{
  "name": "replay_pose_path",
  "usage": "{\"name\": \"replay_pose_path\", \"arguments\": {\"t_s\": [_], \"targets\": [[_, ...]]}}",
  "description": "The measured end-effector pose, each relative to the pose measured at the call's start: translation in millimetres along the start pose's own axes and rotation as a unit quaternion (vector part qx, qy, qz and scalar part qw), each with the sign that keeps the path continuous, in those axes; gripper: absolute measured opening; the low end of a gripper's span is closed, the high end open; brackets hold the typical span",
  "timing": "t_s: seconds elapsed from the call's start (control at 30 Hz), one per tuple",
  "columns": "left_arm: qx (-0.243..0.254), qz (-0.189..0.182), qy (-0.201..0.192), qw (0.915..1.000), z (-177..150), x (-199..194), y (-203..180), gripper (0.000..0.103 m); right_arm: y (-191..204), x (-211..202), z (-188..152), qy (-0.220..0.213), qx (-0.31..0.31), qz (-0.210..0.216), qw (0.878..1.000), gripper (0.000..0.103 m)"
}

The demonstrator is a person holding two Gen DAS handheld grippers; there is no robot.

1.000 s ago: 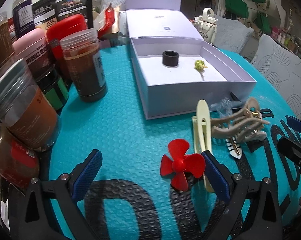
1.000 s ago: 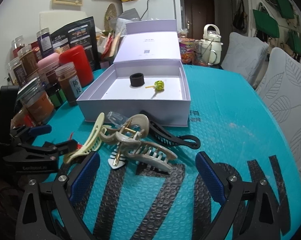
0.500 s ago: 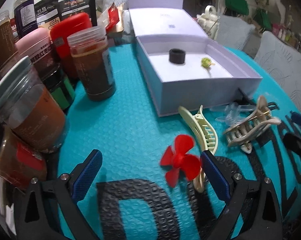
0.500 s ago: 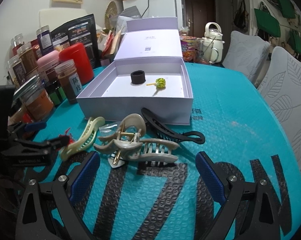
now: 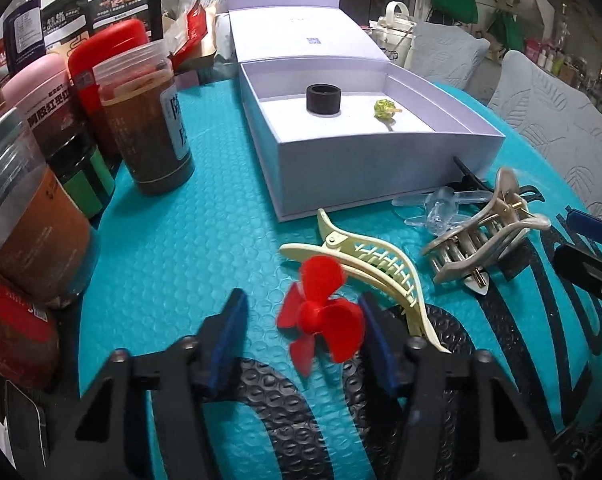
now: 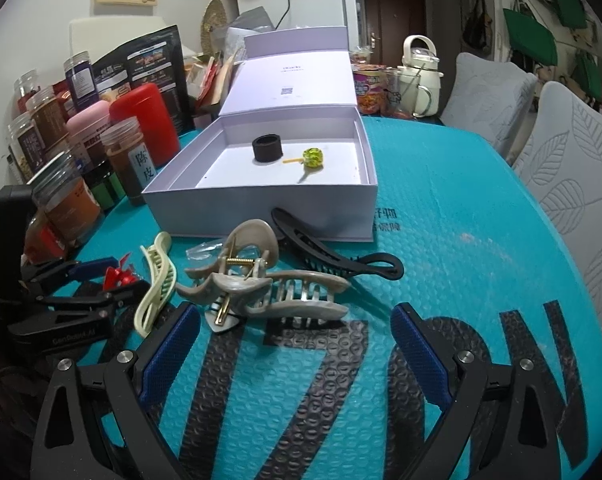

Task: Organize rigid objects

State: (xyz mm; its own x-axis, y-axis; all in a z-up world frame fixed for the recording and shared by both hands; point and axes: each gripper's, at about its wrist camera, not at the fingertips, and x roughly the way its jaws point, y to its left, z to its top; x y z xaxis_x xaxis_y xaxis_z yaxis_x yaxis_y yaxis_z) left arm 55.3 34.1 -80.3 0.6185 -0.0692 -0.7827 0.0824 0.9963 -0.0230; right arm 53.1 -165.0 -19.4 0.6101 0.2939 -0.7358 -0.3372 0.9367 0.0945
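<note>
A red propeller lies on the teal mat between the jaws of my left gripper, which are closing. The right pad is at its blade, while the left pad stands clear of it. A cream hair clip lies just right of the propeller. Beyond it sit a beige claw clip, a clear piece and a black clip. The open white box holds a black ring and a yellow-green bead. My right gripper hangs open in front of the claw clip, holding nothing.
Several jars and tins crowd the mat's left side. A kettle and a snack cup stand behind the box. Cushioned chairs line the right edge. The mat lies bare to the right of the clips.
My left gripper's jaws have narrowed from wide open and now flank the red propeller. The cream clip has swung a little. My right gripper has stayed put.
</note>
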Motion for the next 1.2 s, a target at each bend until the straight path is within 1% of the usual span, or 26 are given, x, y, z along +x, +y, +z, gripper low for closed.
{"name": "replay_pose_path", "arguments": {"t_s": [0.07,0.23,0.3,0.37,0.57,0.7,0.77,0.9,0.97,1.03,1.07,1.13,1.2], "targets": [[0.009,-0.004,-0.002,1.0000,0,0,-5,0.041,-1,1,0,0.001,0.002,0.001,1.000,0.097],[0.028,0.000,-0.010,0.9995,-3,-10,-13,0.034,-3,3,-1,0.002,0.005,0.004,1.000,0.097],[0.020,-0.018,-0.009,0.9996,-3,-15,-11,0.032,-4,4,-1,0.004,0.007,0.004,1.000,0.097],[0.012,-0.029,-0.008,0.9995,0,-18,-9,0.031,-5,5,-1,0.004,0.010,0.008,1.000,0.097],[0.000,-0.034,-0.017,0.9993,3,-27,-4,0.031,-2,8,2,-0.003,0.017,0.022,1.000,0.097],[0.000,-0.025,-0.011,0.9996,-1,-24,-2,0.031,5,16,5,-0.001,0.013,0.035,0.999,0.096],[-0.002,-0.032,-0.004,0.9995,-4,-22,0,0.031,11,19,6,-0.001,0.006,0.038,0.999,0.094],[-0.011,-0.039,-0.007,0.9992,-6,-22,1,0.031,17,25,8,0.003,0.002,0.049,0.999,0.093],[-0.010,-0.037,-0.001,0.9993,-7,-20,0,0.035,18,27,9,0.004,0.004,0.052,0.999,0.093],[-0.006,-0.024,0.022,0.9995,-7,-12,-1,0.041,19,28,9,0.005,0.004,0.052,0.999,0.093],[0.001,-0.020,0.015,0.9997,-8,-13,-3,0.043,19,28,9,0.005,0.004,0.052,0.999,0.093],[0.011,-0.016,0.013,0.9997,-10,-12,-6,0.046,20,29,9,0.005,0.005,0.051,0.999,0.093],[0.014,-0.017,0.003,0.9997,-11,-12,-7,0.046,20,30,10,0.007,0.007,0.050,0.999,0.093]]}}
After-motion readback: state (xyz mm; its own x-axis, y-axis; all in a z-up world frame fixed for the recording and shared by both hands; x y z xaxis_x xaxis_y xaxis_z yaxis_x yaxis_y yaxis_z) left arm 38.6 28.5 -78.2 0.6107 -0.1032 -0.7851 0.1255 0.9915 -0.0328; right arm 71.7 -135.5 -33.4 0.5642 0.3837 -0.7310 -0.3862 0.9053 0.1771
